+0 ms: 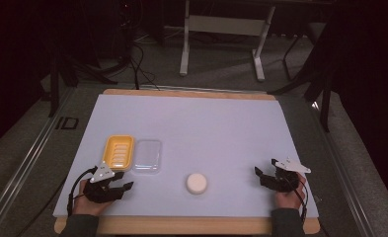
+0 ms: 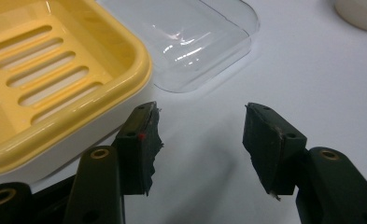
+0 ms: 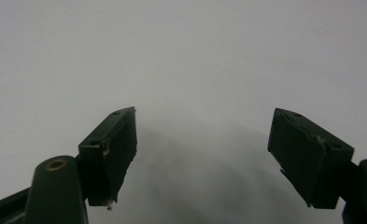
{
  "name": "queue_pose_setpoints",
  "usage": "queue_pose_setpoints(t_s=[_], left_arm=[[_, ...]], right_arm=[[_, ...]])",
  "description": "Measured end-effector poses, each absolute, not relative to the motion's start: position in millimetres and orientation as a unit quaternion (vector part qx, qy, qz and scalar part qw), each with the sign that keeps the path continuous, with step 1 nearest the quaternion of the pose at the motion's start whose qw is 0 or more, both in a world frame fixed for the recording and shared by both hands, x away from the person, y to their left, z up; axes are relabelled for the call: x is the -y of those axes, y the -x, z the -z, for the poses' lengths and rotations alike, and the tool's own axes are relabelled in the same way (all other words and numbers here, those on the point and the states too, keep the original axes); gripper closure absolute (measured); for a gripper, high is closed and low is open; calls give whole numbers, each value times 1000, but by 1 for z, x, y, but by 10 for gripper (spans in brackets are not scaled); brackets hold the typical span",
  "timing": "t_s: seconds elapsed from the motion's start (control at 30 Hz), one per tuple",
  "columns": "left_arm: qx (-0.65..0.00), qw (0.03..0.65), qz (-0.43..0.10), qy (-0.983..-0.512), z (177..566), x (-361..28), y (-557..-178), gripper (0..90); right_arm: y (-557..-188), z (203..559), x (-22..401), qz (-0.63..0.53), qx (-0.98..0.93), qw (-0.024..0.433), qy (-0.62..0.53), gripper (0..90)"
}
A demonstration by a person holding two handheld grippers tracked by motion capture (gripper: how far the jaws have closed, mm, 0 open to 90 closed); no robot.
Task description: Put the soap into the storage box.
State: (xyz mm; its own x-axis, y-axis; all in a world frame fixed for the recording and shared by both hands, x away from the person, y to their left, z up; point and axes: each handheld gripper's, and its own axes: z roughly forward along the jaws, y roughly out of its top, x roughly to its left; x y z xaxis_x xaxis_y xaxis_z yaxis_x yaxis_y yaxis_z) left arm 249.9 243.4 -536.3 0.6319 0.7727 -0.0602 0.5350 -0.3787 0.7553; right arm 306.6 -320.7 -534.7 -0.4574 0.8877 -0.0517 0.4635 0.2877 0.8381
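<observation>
My left tool (image 1: 113,181) rests at the near left of the white tabletop (image 1: 221,123), at about seven o'clock from the middle. Its jaws stand apart with nothing between them, only bare tabletop showing in the gap. My right tool (image 1: 264,174) sits at about four o'clock, near the right edge, jaws likewise spread wide and released over the plain surface.

Just ahead of my left tool, at its twelve o'clock, lies the yellow soap dish (image 1: 118,152). It is a rounded rectangle with a raised rim and a row of slots cut across its floor. Its long axis runs from six to twelve o'clock, away from me, and the slots lie crosswise to it. In the left gripper view the dish's corner is just beside my left jaw; I cannot tell whether they touch.

Touching or nearly touching the dish on its three o'clock side is the clear lid (image 1: 147,156), the same shape, long axis parallel.

The round white soap (image 1: 196,183) lies near centre, well apart from both tools.
</observation>
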Motion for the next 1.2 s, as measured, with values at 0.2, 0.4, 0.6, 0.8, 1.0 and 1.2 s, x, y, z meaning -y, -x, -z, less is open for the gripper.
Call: queue_pose_setpoints(t_s=[0.2, 0.4, 0.6, 0.8, 1.0, 1.2], left_arm=[[-394, 381, -148, -823, 536, -242, -251, 451], [-392, 377, -146, -826, 537, -243, -251, 440], [-384, 381, -142, -829, 536, -240, -252, 408], [-376, 386, -140, -831, 531, -241, -252, 382], [-368, 379, -139, -837, 527, -240, -253, 365], [-355, 368, -138, -848, 521, -239, -256, 360]], right_arm=[[-304, 534, 322, -403, -752, 274, -444, 232], [-304, 535, 321, -404, -753, 275, -442, 232], [-303, 535, 319, -398, -756, 282, -436, 232], [-303, 535, 319, -397, -756, 285, -436, 232], [-302, 535, 319, -398, -754, 290, -435, 232], [-301, 535, 319, -400, -754, 291, -433, 232]])
